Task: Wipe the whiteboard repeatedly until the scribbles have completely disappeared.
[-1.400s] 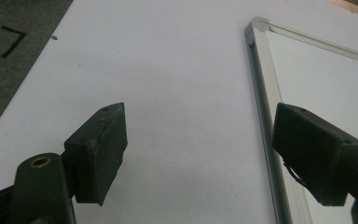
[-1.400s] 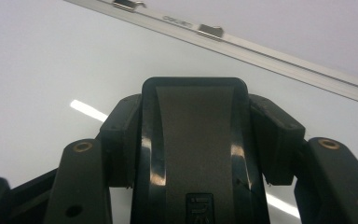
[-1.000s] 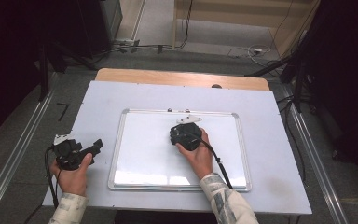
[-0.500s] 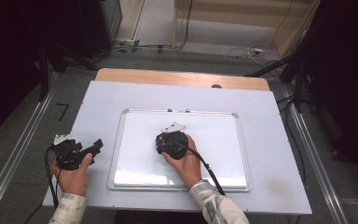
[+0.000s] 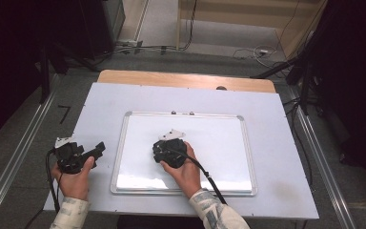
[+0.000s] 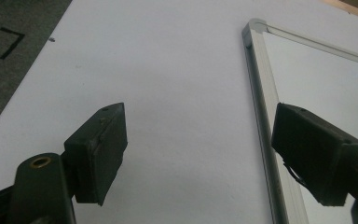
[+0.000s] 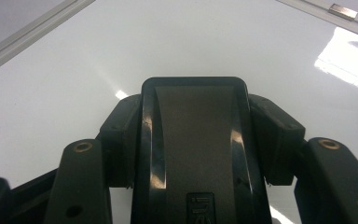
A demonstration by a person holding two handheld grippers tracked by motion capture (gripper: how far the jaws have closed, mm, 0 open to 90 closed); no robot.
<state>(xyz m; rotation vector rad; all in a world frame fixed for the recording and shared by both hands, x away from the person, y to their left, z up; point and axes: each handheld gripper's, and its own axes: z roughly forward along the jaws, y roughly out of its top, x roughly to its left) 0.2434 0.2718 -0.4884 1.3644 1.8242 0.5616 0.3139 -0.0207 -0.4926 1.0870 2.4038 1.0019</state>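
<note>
A white whiteboard (image 5: 219, 138) with a silver frame lies flat in the middle of the table. My right gripper (image 5: 166, 147) hovers low over its left half, held from above by a hand. In the right gripper view the right gripper (image 7: 193, 116) is shut on a black board eraser (image 7: 193, 149), its pads pressing both long sides, with the glossy board surface (image 7: 74, 79) right beneath. My left gripper (image 5: 96, 149) rests on the table left of the board. The left gripper (image 6: 200, 135) is open with nothing between its pads, and the board's frame (image 6: 261, 84) runs past its right pad.
The pale table top (image 5: 276, 143) has free room around the board. A wooden strip (image 5: 186, 79) runs along the far edge. Metal rails (image 5: 19, 157) flank the table on both sides. Cables (image 5: 248, 52) lie on the floor beyond.
My right gripper has slid leftward across the whiteboard with the eraser in it. The left gripper has stayed where it was.
</note>
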